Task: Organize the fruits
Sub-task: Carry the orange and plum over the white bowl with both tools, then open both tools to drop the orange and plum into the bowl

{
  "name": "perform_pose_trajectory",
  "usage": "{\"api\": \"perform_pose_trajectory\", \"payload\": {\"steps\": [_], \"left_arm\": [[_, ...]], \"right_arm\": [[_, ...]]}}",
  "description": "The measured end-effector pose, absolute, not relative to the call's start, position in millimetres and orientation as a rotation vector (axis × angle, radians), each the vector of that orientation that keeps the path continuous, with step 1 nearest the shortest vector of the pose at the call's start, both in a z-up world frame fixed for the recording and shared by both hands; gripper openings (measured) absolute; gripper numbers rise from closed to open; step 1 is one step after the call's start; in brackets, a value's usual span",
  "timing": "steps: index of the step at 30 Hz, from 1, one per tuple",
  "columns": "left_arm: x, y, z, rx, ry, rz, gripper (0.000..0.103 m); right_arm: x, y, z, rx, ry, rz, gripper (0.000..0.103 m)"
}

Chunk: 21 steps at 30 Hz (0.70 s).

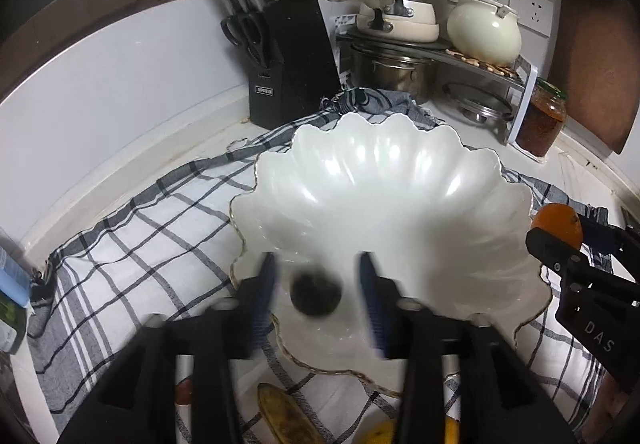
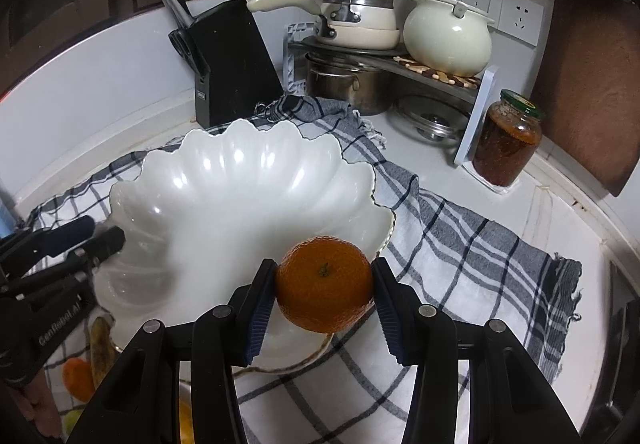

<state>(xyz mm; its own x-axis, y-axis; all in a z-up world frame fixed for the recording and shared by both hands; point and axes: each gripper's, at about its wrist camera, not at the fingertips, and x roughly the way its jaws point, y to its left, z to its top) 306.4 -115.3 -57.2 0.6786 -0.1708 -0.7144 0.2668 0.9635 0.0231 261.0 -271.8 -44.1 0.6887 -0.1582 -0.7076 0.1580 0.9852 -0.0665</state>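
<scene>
Above the scalloped, glossy white bowl (image 2: 248, 196), the right gripper (image 2: 324, 294) clamps a dimpled orange (image 2: 325, 284); the left gripper (image 1: 318, 276) stands parted around a blurred dark round fruit (image 1: 316, 294).

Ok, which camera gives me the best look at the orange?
The right wrist view: the orange sits centred and sharp between the right gripper fingers, stem facing the camera. The left wrist view shows only part of it at the right edge, behind a finger.
</scene>
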Motion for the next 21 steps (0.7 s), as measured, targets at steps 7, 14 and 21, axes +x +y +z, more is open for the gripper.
{"api": "perform_pose_trajectory", "payload": {"steps": [7, 14, 21], "left_arm": [[298.1, -111.5, -48.0, 0.146, 0.738, -0.222, 0.077], [286.5, -105.8, -38.4, 0.120, 0.715, -0.217, 0.094], [266.8, -100.8, -18.3, 0.107, 0.649, -0.169, 0.103]], "right_arm": [[252.4, -270.2, -34.2, -0.017, 0.742, -0.218, 0.072], [235.4, -263.1, -9.8, -0.038, 0.654, -0.268, 0.087], [209.3, -257.3, 11.5, -0.044, 0.525, -0.275, 0.093]]}}
